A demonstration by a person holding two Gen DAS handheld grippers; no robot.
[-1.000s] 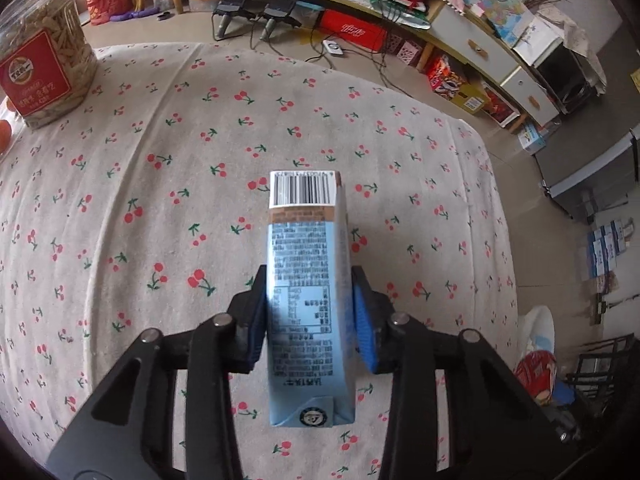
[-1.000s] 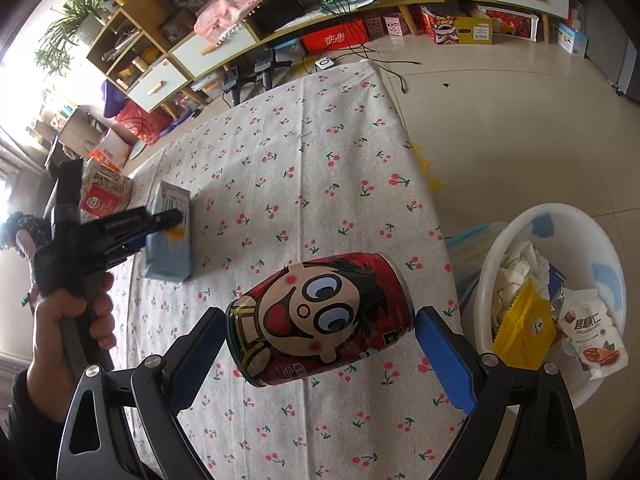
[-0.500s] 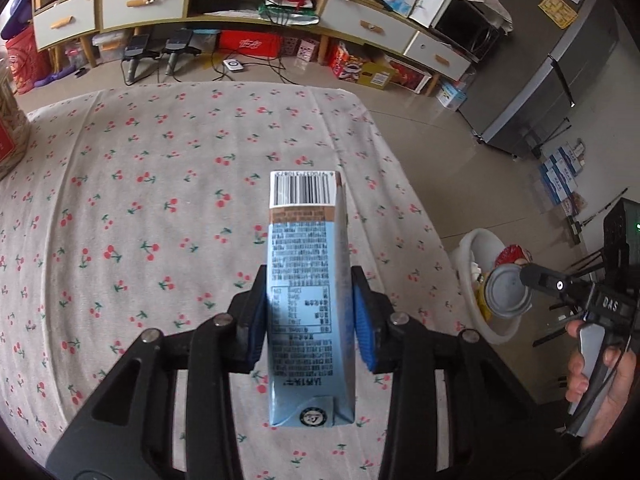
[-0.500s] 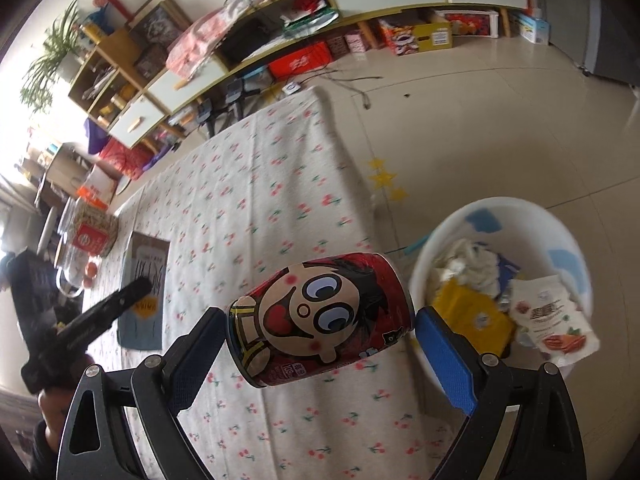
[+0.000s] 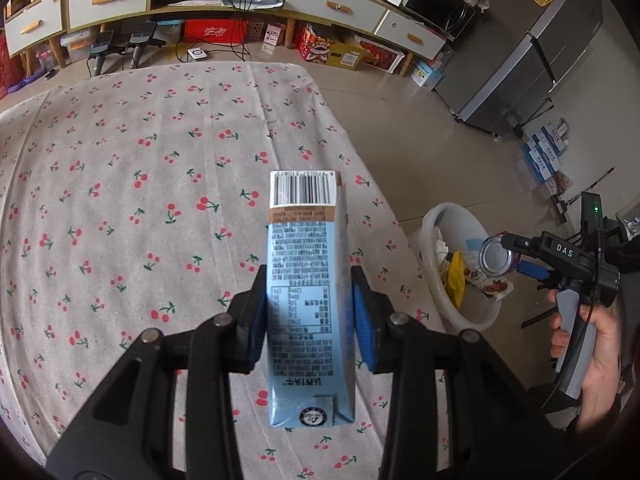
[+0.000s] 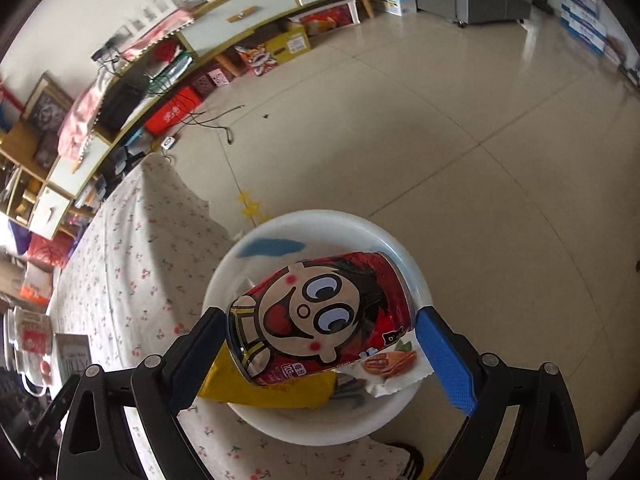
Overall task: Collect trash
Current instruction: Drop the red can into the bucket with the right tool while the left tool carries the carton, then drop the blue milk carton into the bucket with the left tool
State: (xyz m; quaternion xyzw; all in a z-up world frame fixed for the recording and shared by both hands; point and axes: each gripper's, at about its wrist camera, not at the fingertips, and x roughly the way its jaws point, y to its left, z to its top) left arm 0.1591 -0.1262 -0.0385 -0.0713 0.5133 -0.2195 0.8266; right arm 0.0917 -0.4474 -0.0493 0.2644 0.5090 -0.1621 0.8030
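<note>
The right gripper [image 6: 320, 344] is clamped end to end on a red can [image 6: 320, 316], directly over the white basin [image 6: 320, 424] of trash on the floor beside the table [image 5: 120, 160]. The left gripper [image 5: 310, 312] grips a blue carton [image 5: 308, 300] above the cloth, short of the edge. Likely risks — the can bounces off the wrappers [image 6: 384, 368] and rolls out, or the carton, released too early, lands on the table.

The bench [image 5: 160, 200] surface is mostly bare; at its right edge the white basin [image 6: 320, 420] on the floor holds wrappers [image 6: 384, 368], with open floor [image 6: 480, 140] beyond.
</note>
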